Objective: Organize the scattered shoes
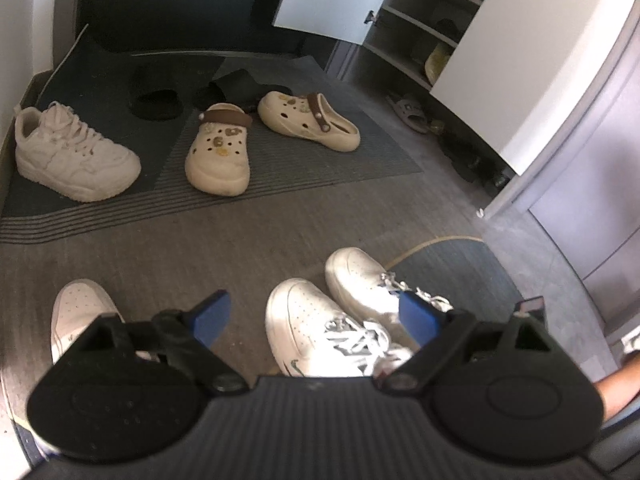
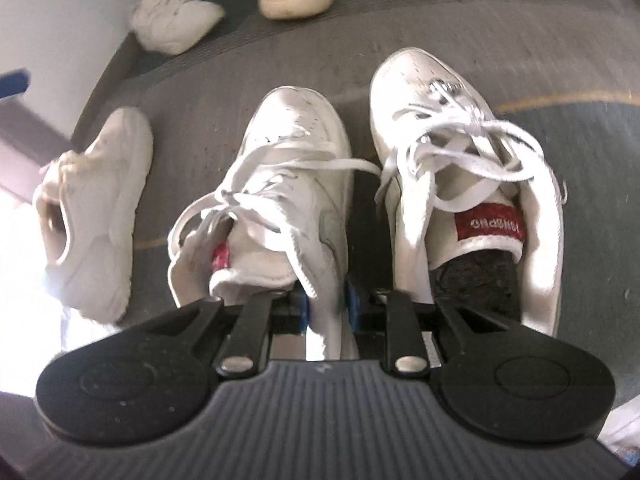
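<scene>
My right gripper [image 2: 327,304] had its blue pads on either side of the inner collar of the left white sneaker [image 2: 280,184], now lying beside its mate [image 2: 460,152]; I couldn't tell whether they were pressing it. My left gripper [image 1: 316,316] hung wide open and empty. Farther off, a chunky sneaker [image 1: 72,152] and two clogs [image 1: 220,152] were scattered on the mat [image 1: 280,164], and the open cabinet [image 1: 420,32] beyond awaited them, so I judged most was left.

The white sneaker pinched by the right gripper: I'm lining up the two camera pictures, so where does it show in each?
Left wrist view: white sneaker, low and centre, toe up, between the open left gripper's fingers.
Right wrist view: centre, its collar edge between the right gripper's fingers.
Shared landmark: its partner sneaker, alongside on the right.
</scene>
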A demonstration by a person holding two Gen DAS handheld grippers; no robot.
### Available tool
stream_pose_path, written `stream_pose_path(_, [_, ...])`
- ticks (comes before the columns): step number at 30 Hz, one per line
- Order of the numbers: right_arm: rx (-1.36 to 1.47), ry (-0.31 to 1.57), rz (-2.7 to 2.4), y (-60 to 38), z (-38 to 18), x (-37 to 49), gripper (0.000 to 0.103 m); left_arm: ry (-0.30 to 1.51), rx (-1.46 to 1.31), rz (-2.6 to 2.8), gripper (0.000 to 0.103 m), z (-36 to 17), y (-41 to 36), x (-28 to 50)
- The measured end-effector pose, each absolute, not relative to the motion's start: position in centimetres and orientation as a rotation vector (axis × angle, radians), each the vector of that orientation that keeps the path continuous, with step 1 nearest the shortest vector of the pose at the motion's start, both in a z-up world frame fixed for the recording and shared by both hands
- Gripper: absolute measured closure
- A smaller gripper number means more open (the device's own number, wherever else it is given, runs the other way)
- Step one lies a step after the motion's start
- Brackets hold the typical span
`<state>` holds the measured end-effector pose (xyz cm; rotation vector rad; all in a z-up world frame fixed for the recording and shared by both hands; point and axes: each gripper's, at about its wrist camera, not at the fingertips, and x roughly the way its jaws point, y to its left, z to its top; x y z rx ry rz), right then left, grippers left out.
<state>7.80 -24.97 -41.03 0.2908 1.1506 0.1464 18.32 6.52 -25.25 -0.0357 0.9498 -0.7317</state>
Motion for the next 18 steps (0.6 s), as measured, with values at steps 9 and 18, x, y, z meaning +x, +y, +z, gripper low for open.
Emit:
stream_pose_path(9, [0.278,1.158,0.229,-27.4,-35.2,6.0,0.030,0.947,-0.036,-0.738,0.011,-25.5,5.6,18.2])
stream_pose_path(18, [0.064,1.233,0.255,-25.6,-37.8,7.3,0.026,0.959,-0.037,-0.757,0.011,-25.7,4.6,17.9])
